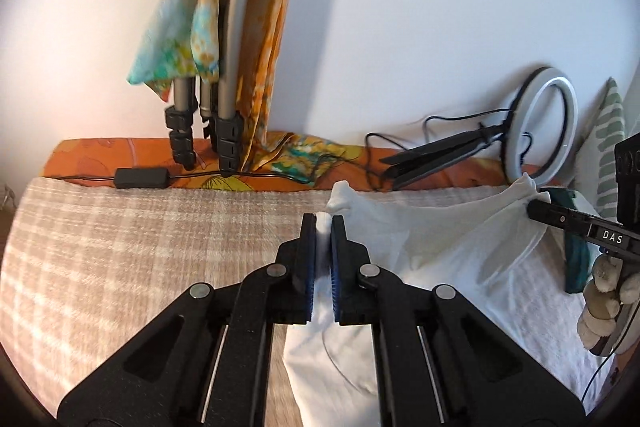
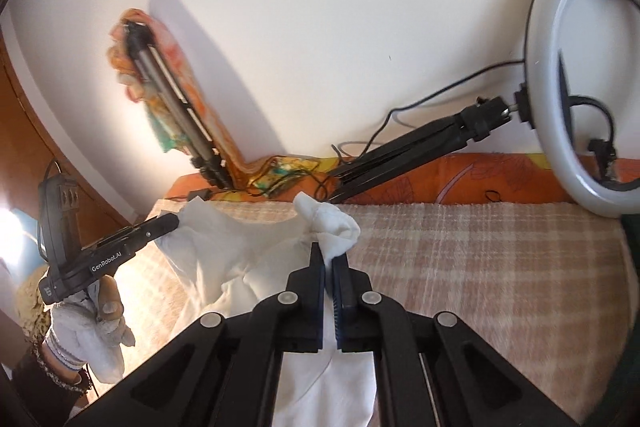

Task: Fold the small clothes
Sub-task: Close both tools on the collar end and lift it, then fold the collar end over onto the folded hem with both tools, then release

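A big bed takes up most of the room in both views. A checked blanket point(image 1: 140, 247) in pink and cream covers it, so there is a flat, soft place for folding. Along the wall side lies an orange flowered sheet point(image 1: 100, 157).

On that sheet, a tripod point(image 1: 208, 99) leans against the wall with bright scarves point(image 1: 180, 39) hung over it. A ring light point(image 2: 576, 99) on its folded black stand point(image 2: 400, 159) leans there too, out of the way of the work.

The thing to fold is a small white garment point(image 1: 460, 255). It looks like a little shirt, but I cannot tell for sure. Its lower part rests on the blanket and its top edge is lifted up in the air.

The left gripper point(image 1: 323, 227) is clamped tight on one top corner of the white cloth. A little puff of cloth sticks out past its jaws. The right gripper point(image 2: 329, 255) is clamped on the other top corner the same way. Each corner is pinched so the cloth hangs wide between them. I think this is to spread it flat before the first fold.

A gloved hand point(image 2: 92, 323) holds the left gripper's handle. The other gloved hand point(image 1: 604, 307) holds the right one.
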